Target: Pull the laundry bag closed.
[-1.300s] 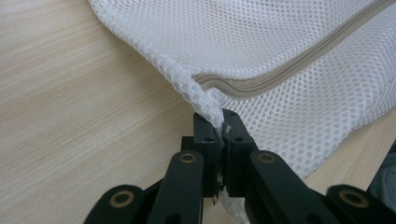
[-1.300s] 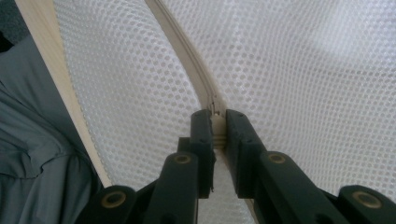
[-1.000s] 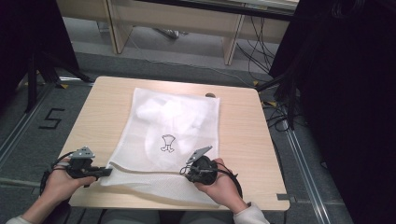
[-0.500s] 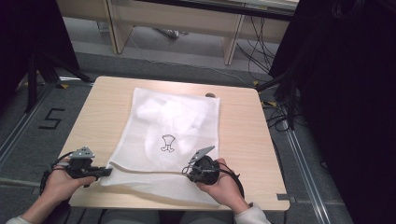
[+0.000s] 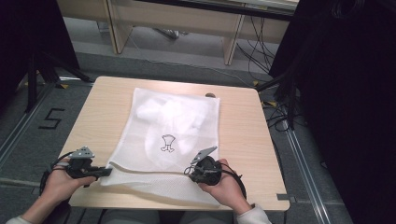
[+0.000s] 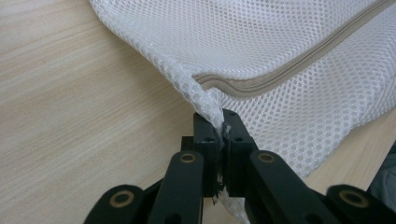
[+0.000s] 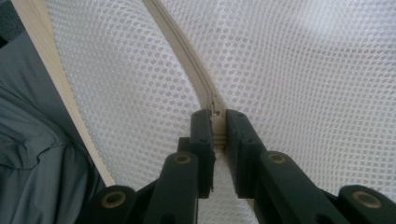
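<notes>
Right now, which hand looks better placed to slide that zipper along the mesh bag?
The right. Its gripper is shut on the zipper itself, seemingly at the slider, while the left gripper pinches the mesh bag's corner, likely just anchoring it.

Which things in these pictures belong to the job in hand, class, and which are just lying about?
In the job:
- white mesh laundry bag
- its zip
- left gripper, shut on the bag's corner
- right gripper, shut on the zip

Lying about:
- small dark object at the table's far edge
- cables on the floor
</notes>
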The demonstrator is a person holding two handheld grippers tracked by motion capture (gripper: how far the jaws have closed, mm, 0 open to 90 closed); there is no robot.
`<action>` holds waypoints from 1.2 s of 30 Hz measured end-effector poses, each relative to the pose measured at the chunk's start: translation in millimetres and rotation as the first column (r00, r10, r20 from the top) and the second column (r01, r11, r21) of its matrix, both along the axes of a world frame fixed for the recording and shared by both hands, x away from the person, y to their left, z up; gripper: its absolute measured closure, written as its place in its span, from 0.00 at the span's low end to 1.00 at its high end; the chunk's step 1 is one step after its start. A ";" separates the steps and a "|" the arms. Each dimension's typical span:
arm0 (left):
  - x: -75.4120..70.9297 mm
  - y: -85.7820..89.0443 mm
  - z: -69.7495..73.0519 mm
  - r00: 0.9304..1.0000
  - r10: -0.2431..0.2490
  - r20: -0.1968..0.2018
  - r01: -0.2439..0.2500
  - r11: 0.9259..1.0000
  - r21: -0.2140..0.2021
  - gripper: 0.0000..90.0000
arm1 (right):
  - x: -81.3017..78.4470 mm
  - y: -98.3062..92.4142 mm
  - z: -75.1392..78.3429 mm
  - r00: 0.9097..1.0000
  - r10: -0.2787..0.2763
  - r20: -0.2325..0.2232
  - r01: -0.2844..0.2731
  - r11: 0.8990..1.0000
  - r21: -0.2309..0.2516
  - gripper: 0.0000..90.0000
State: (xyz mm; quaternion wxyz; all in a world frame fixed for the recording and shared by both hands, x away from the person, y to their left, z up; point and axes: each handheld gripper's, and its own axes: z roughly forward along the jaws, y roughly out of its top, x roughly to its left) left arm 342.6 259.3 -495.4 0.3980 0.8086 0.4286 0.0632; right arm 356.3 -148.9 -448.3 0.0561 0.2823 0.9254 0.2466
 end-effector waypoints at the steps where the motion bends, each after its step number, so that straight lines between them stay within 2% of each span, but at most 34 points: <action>1: -0.1 -0.1 -0.2 1.000 0.001 0.002 -0.001 1.000 -0.003 0.95 | 0.2 -0.5 -0.8 1.000 0.000 -0.002 0.000 1.000 0.006 0.91; 2: -0.6 -2.5 -0.8 1.000 0.019 0.002 -0.019 0.999 -0.028 0.95 | 0.2 -0.5 -0.8 1.000 0.000 -0.002 0.000 1.000 0.006 0.91; 3: -0.5 -1.7 0.8 1.000 0.011 -0.008 -0.011 1.000 0.002 0.95 | -0.7 -1.0 -0.2 1.000 -0.013 -0.001 0.013 1.000 0.004 0.91; 4: -0.2 -1.8 0.4 1.000 0.009 -0.011 -0.009 1.000 -0.009 0.95 | -0.2 -1.3 -0.4 1.000 0.003 0.006 -0.003 1.000 -0.003 0.91; 6: -0.2 -1.5 0.4 1.000 0.009 -0.011 -0.009 1.000 -0.007 0.95 | -1.2 -2.8 -0.1 1.000 -0.015 -0.006 0.015 1.000 -0.003 0.91; 9: -0.7 -2.3 -0.1 1.000 0.019 0.000 -0.019 1.000 -0.014 0.95 | -0.6 -4.3 -0.5 1.000 -0.009 -0.004 0.009 1.000 0.000 0.91; 10: -0.2 -0.6 1.2 1.000 0.002 -0.007 -0.002 1.000 0.017 0.95 | -0.4 -4.6 -0.8 1.000 -0.007 -0.008 0.007 1.000 0.000 0.91; 12: -0.4 -1.5 0.1 1.000 0.013 -0.004 -0.013 1.000 -0.010 0.95 | -1.1 -5.3 -0.6 1.000 -0.013 0.006 0.013 1.000 -0.008 0.91; 14: -0.5 -1.7 0.4 1.000 0.014 -0.005 -0.014 1.000 -0.006 0.95 | -1.8 -6.5 -0.3 1.000 -0.017 0.002 0.017 1.000 -0.010 0.91; 15: 0.1 -0.1 1.1 1.000 0.000 -0.006 0.000 1.000 0.015 0.95 | -2.1 -6.7 -0.5 1.000 -0.021 0.001 0.021 1.000 -0.008 0.91; 16: -0.2 -0.7 0.0 1.000 0.009 0.007 -0.009 1.000 -0.001 0.95 | -1.8 -7.7 -0.7 1.000 -0.017 0.006 0.017 1.000 -0.011 0.91; 19: -0.6 -2.3 -0.4 1.000 0.019 0.007 -0.019 1.000 -0.021 0.95 | -3.0 -8.4 -0.5 0.999 -0.037 -0.002 0.037 0.999 -0.013 0.91; 20: -0.3 -1.2 0.3 1.000 0.010 0.003 -0.010 1.000 -0.004 0.95 | -3.3 -8.2 -0.7 0.999 -0.036 -0.008 0.036 0.999 -0.009 0.91; 22: -0.1 0.0 0.2 1.000 0.003 0.006 -0.003 1.000 0.003 0.95 | -2.6 -8.8 -1.0 1.000 -0.022 -0.001 0.022 1.000 -0.012 0.91; 24: -0.4 -1.5 -0.3 1.000 0.014 0.007 -0.014 1.000 -0.015 0.95 | -2.8 -9.8 -0.3 1.000 -0.027 0.011 0.027 0.999 -0.021 0.91; 27: -0.6 -2.4 -0.4 1.000 0.018 0.006 -0.018 1.000 -0.021 0.95 | -3.1 -10.6 -0.1 1.000 -0.028 0.005 0.028 1.000 -0.015 0.91; 28: -0.7 -2.3 0.0 1.000 0.019 0.005 -0.019 1.000 -0.012 0.95 | -1.8 -10.9 -0.7 1.000 -0.002 0.009 0.002 1.000 -0.009 0.91; 30: -0.5 -1.6 -0.4 1.000 0.014 0.007 -0.014 1.000 -0.016 0.95 | -2.5 -11.4 -0.5 1.000 -0.012 0.013 0.012 1.000 -0.017 0.91; 31: -0.6 -1.9 -0.4 1.000 0.015 0.006 -0.015 1.000 -0.018 0.95 | -3.6 -12.2 0.1 0.999 -0.033 0.000 0.033 0.999 -0.017 0.91; 32: -0.3 -1.0 -0.1 1.000 0.007 0.006 -0.007 1.000 -0.004 0.95 | -2.7 -13.3 0.0 1.000 -0.023 0.011 0.023 1.000 -0.019 0.91; 33: -0.6 -1.8 -0.3 1.000 0.014 0.006 -0.014 1.000 -0.015 0.95 | -2.5 -14.2 -0.3 1.000 -0.027 0.014 0.027 0.999 -0.018 0.91; 35: -0.4 -0.9 0.0 1.000 0.007 0.006 -0.007 1.000 -0.001 0.95 | -2.8 -16.4 -0.2 0.999 -0.035 0.008 0.036 0.999 -0.020 0.91; 36: -0.9 -2.3 -0.5 1.000 0.021 0.004 -0.021 1.000 -0.020 0.95 | -3.3 -16.9 -0.2 0.999 -0.039 0.006 0.040 0.999 -0.022 0.91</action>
